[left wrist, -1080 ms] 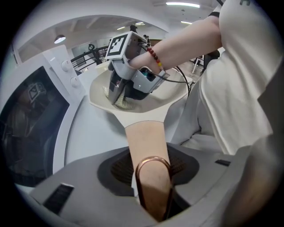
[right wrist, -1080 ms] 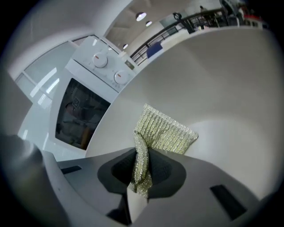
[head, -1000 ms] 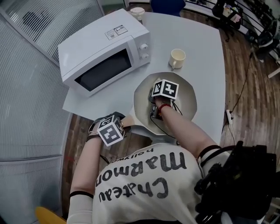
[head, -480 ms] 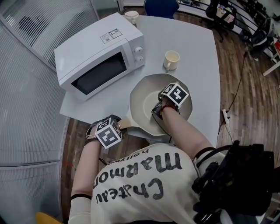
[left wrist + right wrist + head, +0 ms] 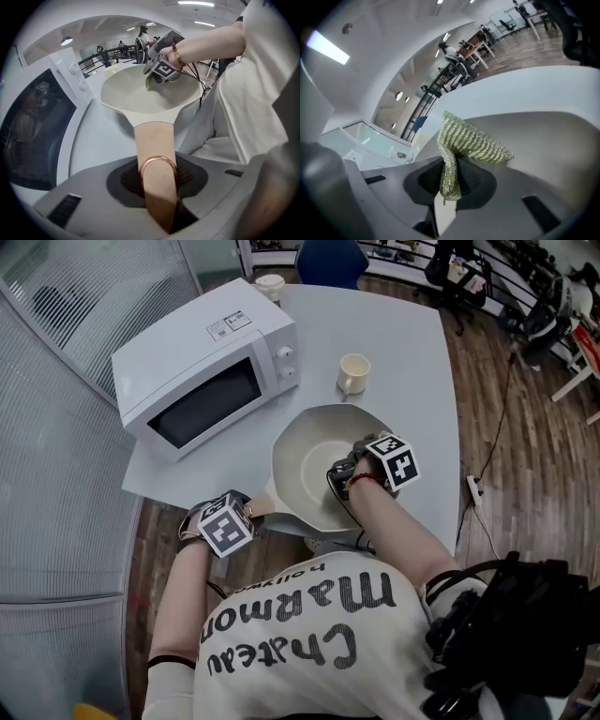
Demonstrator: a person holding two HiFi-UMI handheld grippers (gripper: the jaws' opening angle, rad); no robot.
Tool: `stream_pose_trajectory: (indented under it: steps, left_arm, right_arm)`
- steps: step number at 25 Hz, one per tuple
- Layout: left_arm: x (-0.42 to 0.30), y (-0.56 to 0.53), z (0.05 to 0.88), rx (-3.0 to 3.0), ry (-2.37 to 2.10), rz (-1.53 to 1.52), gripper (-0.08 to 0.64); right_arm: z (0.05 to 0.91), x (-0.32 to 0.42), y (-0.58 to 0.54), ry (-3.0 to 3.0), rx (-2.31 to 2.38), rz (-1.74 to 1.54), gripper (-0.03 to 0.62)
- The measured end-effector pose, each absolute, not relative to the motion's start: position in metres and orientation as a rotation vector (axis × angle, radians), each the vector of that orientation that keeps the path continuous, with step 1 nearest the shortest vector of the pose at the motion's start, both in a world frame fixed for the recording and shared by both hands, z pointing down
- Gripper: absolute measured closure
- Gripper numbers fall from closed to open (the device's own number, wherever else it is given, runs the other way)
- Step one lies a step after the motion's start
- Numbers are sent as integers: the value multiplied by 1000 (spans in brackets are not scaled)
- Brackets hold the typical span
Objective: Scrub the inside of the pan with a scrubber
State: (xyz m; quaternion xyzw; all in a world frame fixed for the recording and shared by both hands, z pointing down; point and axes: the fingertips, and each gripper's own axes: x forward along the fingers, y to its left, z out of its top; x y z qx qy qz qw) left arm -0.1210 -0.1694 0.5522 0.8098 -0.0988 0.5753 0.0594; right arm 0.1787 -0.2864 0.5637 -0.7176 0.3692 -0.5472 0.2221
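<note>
Our left gripper has just been closing and now clamps the flat, tan handle of the pan. The handle's copper-coloured wire loop sits right between its dark ribbed pads, and the smooth, round cream bowl spreads out ahead of it. Our right gripper pinches a folded scrubber of glittery green-gold woven mesh, whose free end fans out past the tips against the pan's sloping inner wall.

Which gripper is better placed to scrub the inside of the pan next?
Right. The right gripper grips the green scrubber inside the pan; the left gripper, jaws just closing tighter, is busy holding the pan handle.
</note>
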Motion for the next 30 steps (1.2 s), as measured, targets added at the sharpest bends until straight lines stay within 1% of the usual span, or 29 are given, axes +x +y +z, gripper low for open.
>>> stream_pose_trajectory:
  steps: [2,5,7,10,12,15,17,22,30]
  left_arm:
    - [-120,-170,553,2451,-299,1736,428]
    - [-119,-167,553,2447,-311,1727,426]
    - [-119,-166,552,2448,-312,1722,426]
    - [-120,-168,550,2448,-314,1721,425]
    - [-119,-168,550,2446,-316,1720,426]
    - [-118,-167,550,2442,-315,1710,426]
    - [-117,-166,549,2437,-315,1709,428]
    - [-116,-167,551,2427,-315,1707,433]
    - [-117,-165,551,2430,-326,1703,430]
  right_arm:
    - [548,155,-297,1224,-1795,-1606,541]
    - [503,95,-298,1833,-1431,-1772,541]
    - [484,59,-272,2306,-1197,-1866,541]
    - [498,15,-212,2887,-843,-2055,540]
    - [514,-7,-183,3084,-650,-2113,540]
    - [531,-37,-164,3110,-425,-2210,540]
    - [541,-49,-167,3082,-420,-2253,538]
    - [575,-52,-200,3001,-659,-2313,538]
    - [603,-30,-243,3083,-1391,-2015,546]
